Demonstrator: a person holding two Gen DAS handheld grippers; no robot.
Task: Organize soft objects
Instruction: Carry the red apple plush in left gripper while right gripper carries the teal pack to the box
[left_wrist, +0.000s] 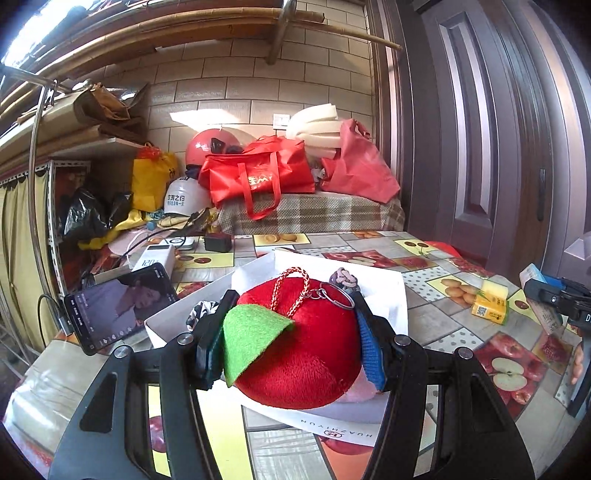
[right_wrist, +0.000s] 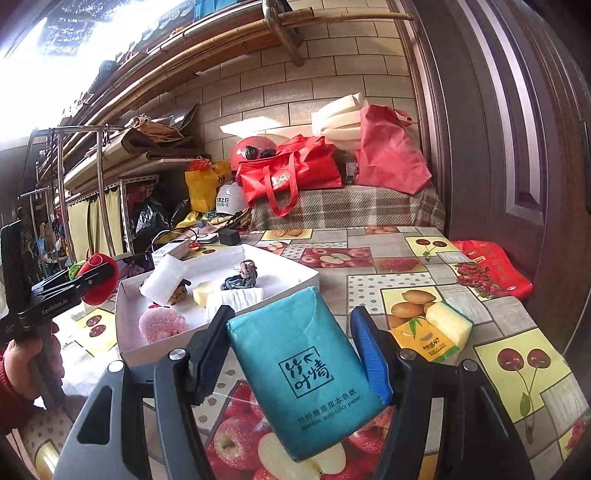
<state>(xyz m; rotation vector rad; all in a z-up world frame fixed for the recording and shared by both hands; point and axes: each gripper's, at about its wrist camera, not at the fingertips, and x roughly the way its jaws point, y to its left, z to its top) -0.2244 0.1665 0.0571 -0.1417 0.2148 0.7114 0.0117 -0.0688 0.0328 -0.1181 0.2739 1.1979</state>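
My left gripper (left_wrist: 291, 306) is shut on a red plush apple (left_wrist: 303, 350) with a green felt leaf and a key ring, held over the near corner of a white box (left_wrist: 391, 291). In the right wrist view that apple (right_wrist: 98, 291) hangs at the far left, just outside the box's left wall. My right gripper (right_wrist: 291, 314) is shut on a teal tissue pack (right_wrist: 306, 369), held tilted above the table in front of the box (right_wrist: 288, 267). Inside the box lie a pink fluffy piece (right_wrist: 162, 325), a grey knotted cord (right_wrist: 240, 278), white cloths and a yellow sponge (right_wrist: 201, 291).
A yellow sponge (right_wrist: 448, 323) and a yellow tissue pack (right_wrist: 421, 339) lie on the fruit-print tablecloth to the right. A phone (left_wrist: 122, 306) and a power bank (left_wrist: 155, 258) stand left of the box. Red bags and helmets pile up at the back; a door is on the right.
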